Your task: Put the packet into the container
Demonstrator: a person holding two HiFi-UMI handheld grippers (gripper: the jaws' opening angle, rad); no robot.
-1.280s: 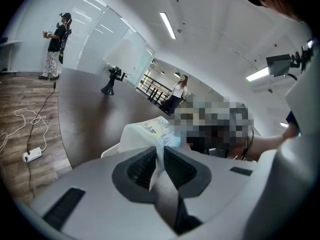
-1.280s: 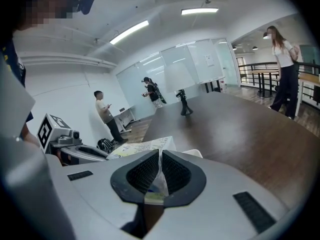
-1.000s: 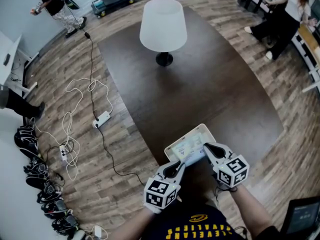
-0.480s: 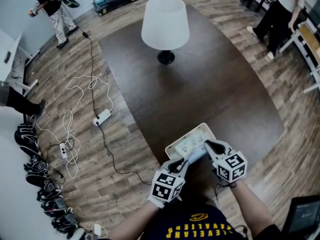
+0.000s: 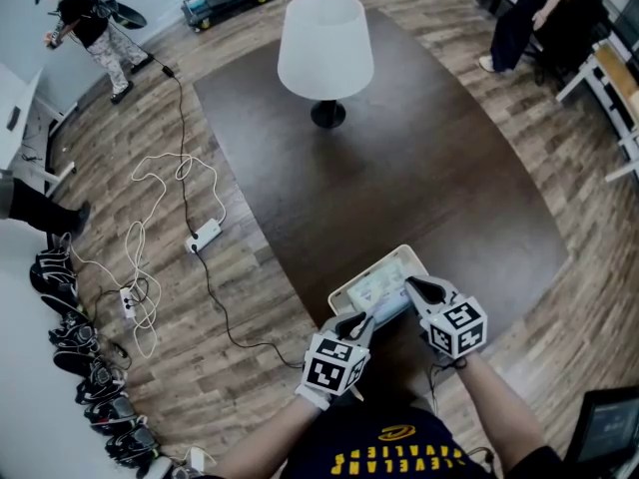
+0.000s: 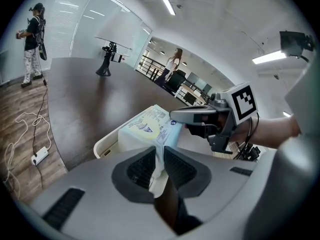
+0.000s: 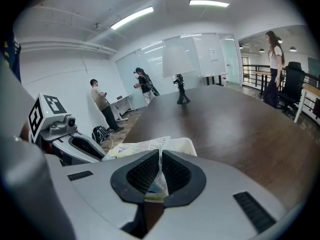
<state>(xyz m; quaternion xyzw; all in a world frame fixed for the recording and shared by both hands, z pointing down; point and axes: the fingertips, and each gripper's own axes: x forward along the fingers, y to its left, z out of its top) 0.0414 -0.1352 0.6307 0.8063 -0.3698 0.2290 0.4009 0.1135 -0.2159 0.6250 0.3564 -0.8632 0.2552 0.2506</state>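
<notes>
Counter [image 5: 429, 158]: container [image 5: 407, 256] at near edge, packet [image 5: 377, 291] over its mouth. Left hand-held gripper [image 5: 359, 320] and right hand-held gripper [image 5: 412, 286] each pinch an end seam. Left has crept inward since a second ago; packet barely moved. Probably final lowering, release not yet done.

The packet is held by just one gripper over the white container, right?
No, two. The left gripper pinches one edge of the packet and the right gripper the other, over the white container; both gripper views show it.
</notes>
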